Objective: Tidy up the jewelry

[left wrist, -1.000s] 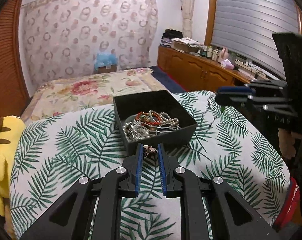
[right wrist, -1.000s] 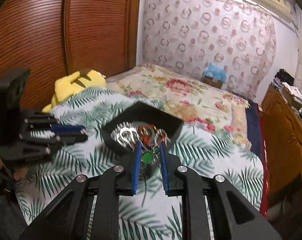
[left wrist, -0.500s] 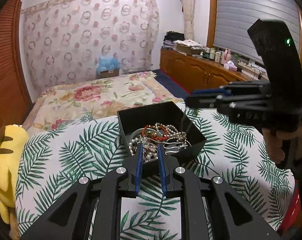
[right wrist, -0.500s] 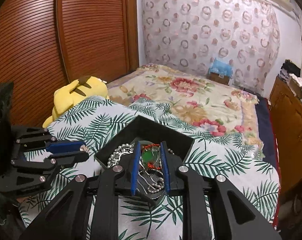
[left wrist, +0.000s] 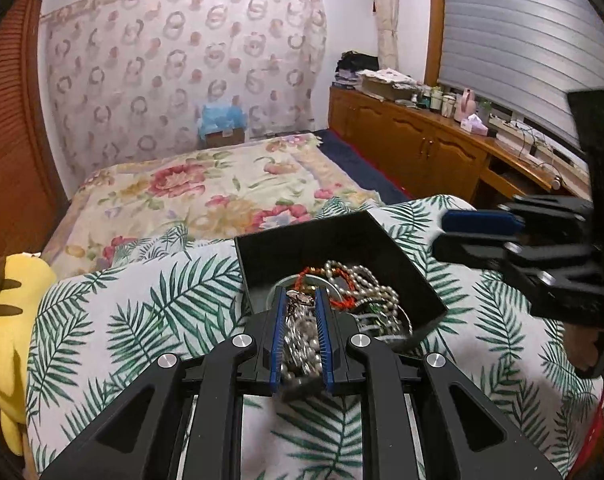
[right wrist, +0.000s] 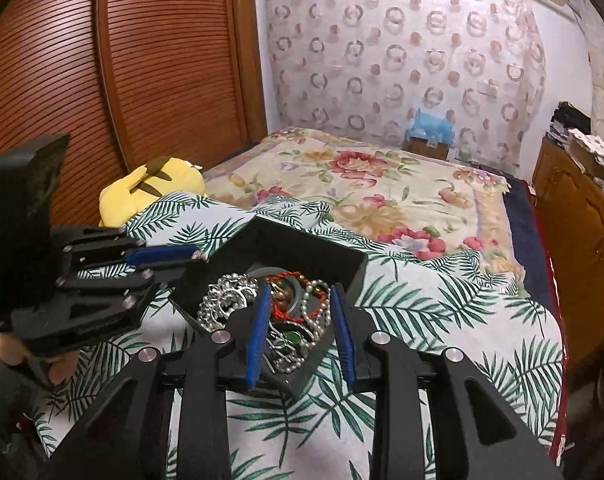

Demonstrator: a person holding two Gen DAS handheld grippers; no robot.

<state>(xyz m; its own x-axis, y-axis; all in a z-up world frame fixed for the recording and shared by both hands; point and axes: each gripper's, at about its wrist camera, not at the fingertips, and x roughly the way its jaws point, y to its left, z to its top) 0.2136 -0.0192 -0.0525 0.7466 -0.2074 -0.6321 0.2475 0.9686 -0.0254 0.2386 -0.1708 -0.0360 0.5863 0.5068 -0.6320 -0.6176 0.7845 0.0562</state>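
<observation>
Right now my left hand-held gripper (left wrist: 300, 300) hangs over the black box (left wrist: 397, 268) on the palm-print surface (left wrist: 134, 320), its blue pads clamped on a small metallic trinket (left wrist: 300, 299). My right hand-held gripper (right wrist: 300, 300) is spread apart above the tangled pearl and red bead strands (right wrist: 302, 304) in that box, holding nothing.

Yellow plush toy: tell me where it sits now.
The yellow plush toy lies at the left edge of the palm-leaf cloth, against the brown slatted wardrobe, beyond the left gripper.

Both wrist views near, sharing box (left wrist: 333, 236)
</observation>
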